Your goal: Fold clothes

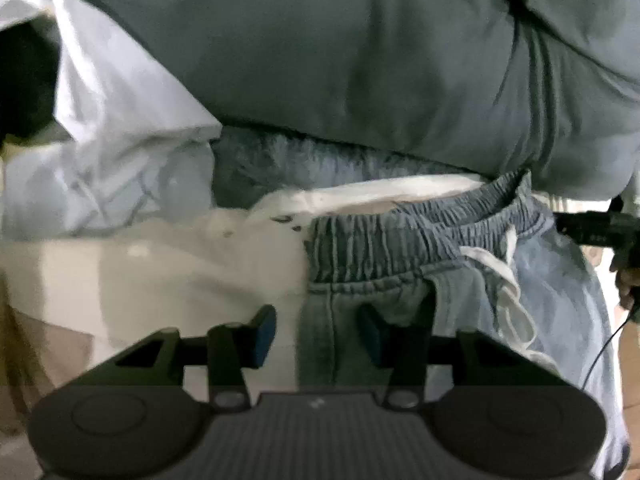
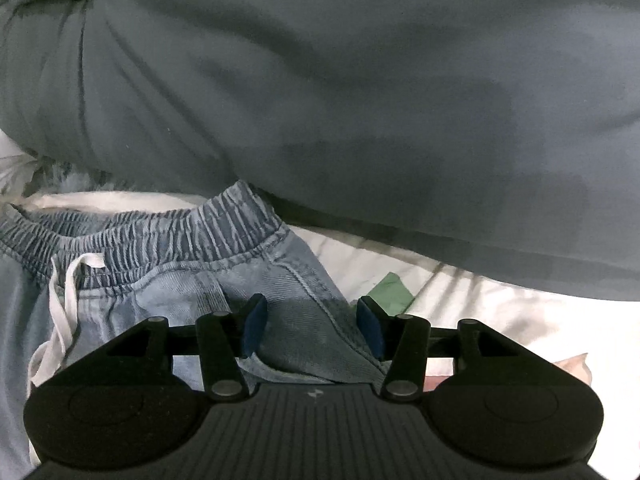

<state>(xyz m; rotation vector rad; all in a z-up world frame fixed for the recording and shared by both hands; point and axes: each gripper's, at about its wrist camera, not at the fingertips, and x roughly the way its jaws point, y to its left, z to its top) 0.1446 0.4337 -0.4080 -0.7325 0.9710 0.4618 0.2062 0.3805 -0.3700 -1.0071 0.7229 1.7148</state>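
Light blue denim trousers point(image 1: 400, 240) with a gathered elastic waistband point(image 2: 168, 236) and a white drawstring point(image 1: 508, 280) lie flat on white bedding. My left gripper point(image 1: 318, 332) hovers at the trousers' left edge just below the waistband. Its jaws stand apart with the side seam between them, and the pads are not pressing. My right gripper point(image 2: 312, 328) is at the trousers' right edge below the waistband. It is open too, with denim and a seam lying between its blue pads point(image 2: 256, 324).
A big grey-blue padded cover point(image 2: 360, 100) bulges over the far side, just past the waistband. Crumpled white cloth point(image 1: 120, 140) and a fluffy blue-grey fabric point(image 1: 280, 164) lie to the left. A green piece point(image 2: 394, 296) rests on the white sheet point(image 2: 500, 320). A hand point(image 1: 628, 280) shows at the right edge.
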